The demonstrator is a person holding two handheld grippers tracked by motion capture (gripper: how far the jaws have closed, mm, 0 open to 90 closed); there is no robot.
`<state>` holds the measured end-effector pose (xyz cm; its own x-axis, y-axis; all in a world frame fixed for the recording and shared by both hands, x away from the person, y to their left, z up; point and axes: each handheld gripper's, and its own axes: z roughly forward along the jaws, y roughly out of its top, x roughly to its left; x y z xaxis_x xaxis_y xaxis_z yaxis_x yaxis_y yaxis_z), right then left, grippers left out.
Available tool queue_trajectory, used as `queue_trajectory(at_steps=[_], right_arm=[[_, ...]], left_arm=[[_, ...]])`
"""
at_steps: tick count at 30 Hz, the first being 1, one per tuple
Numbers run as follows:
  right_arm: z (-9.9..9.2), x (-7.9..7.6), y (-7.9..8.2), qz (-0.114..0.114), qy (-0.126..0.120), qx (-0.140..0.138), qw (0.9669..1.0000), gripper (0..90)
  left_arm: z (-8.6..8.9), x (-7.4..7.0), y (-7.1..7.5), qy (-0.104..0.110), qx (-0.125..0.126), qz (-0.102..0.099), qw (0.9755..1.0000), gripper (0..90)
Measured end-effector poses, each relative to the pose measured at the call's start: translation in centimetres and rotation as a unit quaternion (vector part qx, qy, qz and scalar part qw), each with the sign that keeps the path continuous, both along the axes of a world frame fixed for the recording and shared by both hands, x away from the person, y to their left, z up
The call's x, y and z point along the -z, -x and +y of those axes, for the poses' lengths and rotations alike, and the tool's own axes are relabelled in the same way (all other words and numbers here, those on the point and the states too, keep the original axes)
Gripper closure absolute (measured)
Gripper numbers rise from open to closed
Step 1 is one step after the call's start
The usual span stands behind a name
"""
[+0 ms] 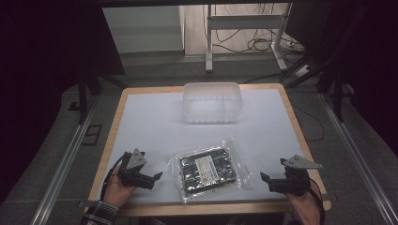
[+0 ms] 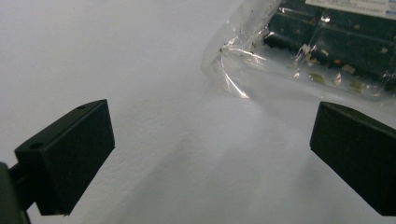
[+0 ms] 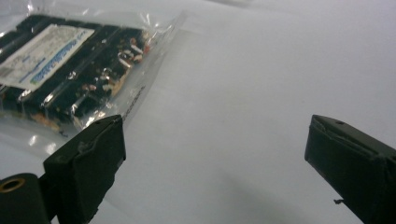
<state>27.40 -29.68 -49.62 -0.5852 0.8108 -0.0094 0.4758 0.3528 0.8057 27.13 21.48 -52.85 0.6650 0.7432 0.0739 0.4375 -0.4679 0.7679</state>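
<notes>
A clear plastic bag holding a dark tray with a white label (image 1: 209, 170) lies flat near the table's front edge, between the two hands. My left gripper (image 1: 158, 176) rests to the left of the bag, pointing at it, jaws wide apart with bare table between them (image 2: 210, 154); the bag's corner (image 2: 299, 46) lies ahead at the upper right. On the other side my right gripper (image 1: 264, 178) also points toward the bag and stands open over bare table (image 3: 215, 154); the bag (image 3: 74, 65) lies just beyond its left jaw.
An empty clear plastic tub (image 1: 212, 102) stands at the far middle of the white table (image 1: 155, 122), which has a wooden rim. Beyond it are a metal desk frame and cables (image 1: 253, 42) on the floor.
</notes>
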Motion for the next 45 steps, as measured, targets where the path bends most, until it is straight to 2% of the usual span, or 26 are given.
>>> queue_trajectory(at_steps=[2,4,9,15,18,19,22,31,35,39,45], right_arm=[[0.1,0.1,0.0,0.0,0.006,-0.003,1.0,4.7],[0.0,0.0,-0.1,0.0,0.0,-0.004,1.0,4.7],[-0.3,0.0,-0.1,0.012,-0.017,-0.002,0.9998,4.8],[-0.3,0.0,-0.1,0.015,-0.02,-0.003,0.9997,4.8],[-0.3,0.0,-0.1,0.014,-0.019,-0.003,0.9997,4.8],[-0.2,0.0,-0.1,0.014,-0.023,-0.003,0.9996,4.8],[-0.1,0.0,-0.1,0.012,-0.026,-0.004,0.9996,4.8],[0.3,-0.3,-0.5,0.02,-0.024,-0.011,0.9994,6.1],[0.7,-0.5,-0.7,0.012,-0.012,-0.018,0.9997,6.1],[1.1,-0.7,-1.0,0.008,-0.019,-0.022,0.9995,6.0],[1.6,-0.6,-1.4,0.006,-0.014,-0.03,0.9994,5.9]], left_arm=[[0.1,-0.1,0.0,0.013,-0.004,-0.004,0.9999,0.0],[0.2,-0.1,0.0,0.02,-0.007,-0.011,0.9997,0.0],[0.3,-0.2,-0.1,0.03,-0.003,-0.022,0.9993,0.0],[0.1,-0.3,0.0,0.029,0.008,-0.032,0.999,0.0],[0.0,-0.3,0.0,0.029,0.007,-0.03,0.9991,0.0],[0.1,-0.3,0.0,0.03,0.004,-0.019,0.9993,0.0],[0.1,-0.3,-0.1,0.034,0.005,-0.014,0.9993,0.0],[0.1,-0.3,-0.1,0.041,0.008,-0.02,0.999,0.0],[0.1,-0.3,0.0,0.04,0.008,-0.023,0.9989,0.0],[0.1,-0.4,0.0,0.039,0.009,-0.028,0.9988,0.0],[0.1,-0.4,0.0,0.04,0.008,-0.033,0.9986,0.0]])
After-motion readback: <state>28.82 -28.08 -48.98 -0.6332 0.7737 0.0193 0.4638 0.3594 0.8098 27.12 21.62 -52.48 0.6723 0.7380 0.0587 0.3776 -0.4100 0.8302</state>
